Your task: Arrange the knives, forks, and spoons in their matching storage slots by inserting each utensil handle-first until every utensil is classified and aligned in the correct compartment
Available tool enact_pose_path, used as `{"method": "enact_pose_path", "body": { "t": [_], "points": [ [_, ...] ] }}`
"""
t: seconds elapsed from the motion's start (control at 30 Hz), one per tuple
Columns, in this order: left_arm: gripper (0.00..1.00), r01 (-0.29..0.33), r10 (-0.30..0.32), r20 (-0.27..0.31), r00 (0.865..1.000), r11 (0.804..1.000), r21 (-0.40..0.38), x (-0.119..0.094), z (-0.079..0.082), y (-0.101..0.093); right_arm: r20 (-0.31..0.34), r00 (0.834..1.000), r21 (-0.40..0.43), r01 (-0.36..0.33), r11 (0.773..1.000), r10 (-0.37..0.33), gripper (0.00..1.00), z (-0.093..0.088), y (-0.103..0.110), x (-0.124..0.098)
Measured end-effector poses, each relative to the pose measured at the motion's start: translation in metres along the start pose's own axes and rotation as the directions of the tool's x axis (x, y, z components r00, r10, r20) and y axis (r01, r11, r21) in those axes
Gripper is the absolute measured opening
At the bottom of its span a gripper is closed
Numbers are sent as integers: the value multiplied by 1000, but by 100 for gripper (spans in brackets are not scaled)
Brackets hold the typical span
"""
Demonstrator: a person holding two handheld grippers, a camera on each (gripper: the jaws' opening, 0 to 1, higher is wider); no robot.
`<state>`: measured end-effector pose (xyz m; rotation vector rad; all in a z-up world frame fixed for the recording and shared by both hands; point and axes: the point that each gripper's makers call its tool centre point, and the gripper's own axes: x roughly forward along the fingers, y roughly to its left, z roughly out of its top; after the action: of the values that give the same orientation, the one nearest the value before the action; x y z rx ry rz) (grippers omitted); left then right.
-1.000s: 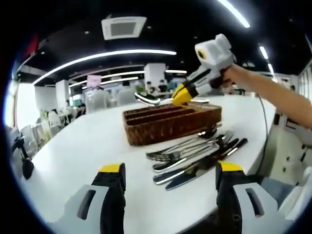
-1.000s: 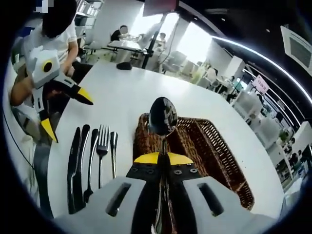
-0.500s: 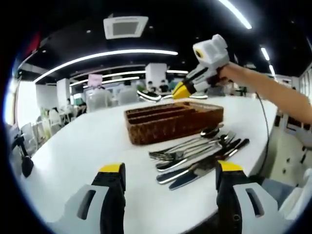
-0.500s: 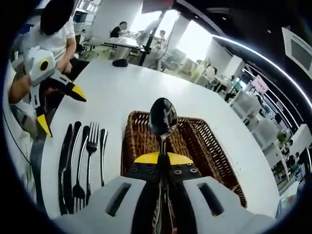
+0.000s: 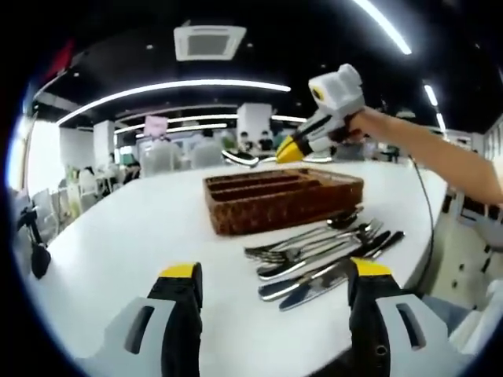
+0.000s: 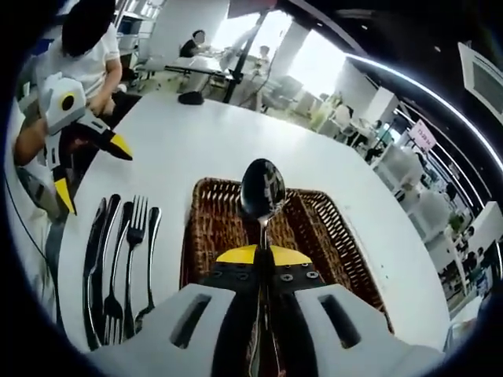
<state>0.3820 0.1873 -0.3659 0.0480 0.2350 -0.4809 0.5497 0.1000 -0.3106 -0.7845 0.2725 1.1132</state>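
Right gripper view: my right gripper (image 6: 262,253) is clamped on a spoon (image 6: 262,191), bowl pointing away from me, handle running back between the closed jaws. The spoon hangs above the wicker tray (image 6: 211,228), over its near end; I cannot tell which compartment lies under it. The tray sits on the white surface (image 6: 220,149) and shows long dividers running away from me. Left of the tray, apart from it, loose cutlery lies in a row: a second spoon (image 6: 148,259) nearest the tray, then a fork (image 6: 130,251), then knives (image 6: 96,259) at the far left. My left gripper (image 6: 88,169) is beyond that row, jaws spread wide, holding nothing.

Left gripper view: both yellow-tipped jaws rise from the bottom, wide apart. The cutlery pile (image 5: 322,251) lies just ahead on the surface, with the tray (image 5: 283,196) behind it. The right gripper (image 5: 288,151) holds the spoon (image 5: 240,158) level above the tray's far side.
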Motion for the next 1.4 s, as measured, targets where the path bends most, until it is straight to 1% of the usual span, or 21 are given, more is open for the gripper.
{"method": "enact_pose_path", "body": {
  "t": [0.13, 0.43, 0.57, 1.03, 1.23, 1.4],
  "points": [
    [76, -10, 10, -10, 1000, 1000, 5, 0, -2, 3, 5, 1000, 4, -9, 1000, 9, 3, -1, -4, 4],
    [76, -16, 16, -22, 1000, 1000, 5, 0, -4, 6, -6, 1000, 21, -16, 1000, 16, 3, -11, -13, 9],
    [76, -21, 21, -23, 1000, 1000, 3, 1, -5, 6, -12, 1000, 28, -20, 999, 21, 3, -16, -15, 12],
    [76, -24, 24, -36, 999, 1000, 7, 5, -7, 9, -15, 999, 60, -33, 998, 34, 3, -27, -21, 20],
    [76, -30, 30, -32, 999, 1000, 4, 8, -4, 11, -12, 999, 60, -31, 998, 32, 3, -29, -29, 24],
    [76, -30, 30, -33, 999, 1000, 6, 11, -3, 12, -11, 1000, 59, -22, 998, 23, 3, -31, -41, 25]
  ]
}}
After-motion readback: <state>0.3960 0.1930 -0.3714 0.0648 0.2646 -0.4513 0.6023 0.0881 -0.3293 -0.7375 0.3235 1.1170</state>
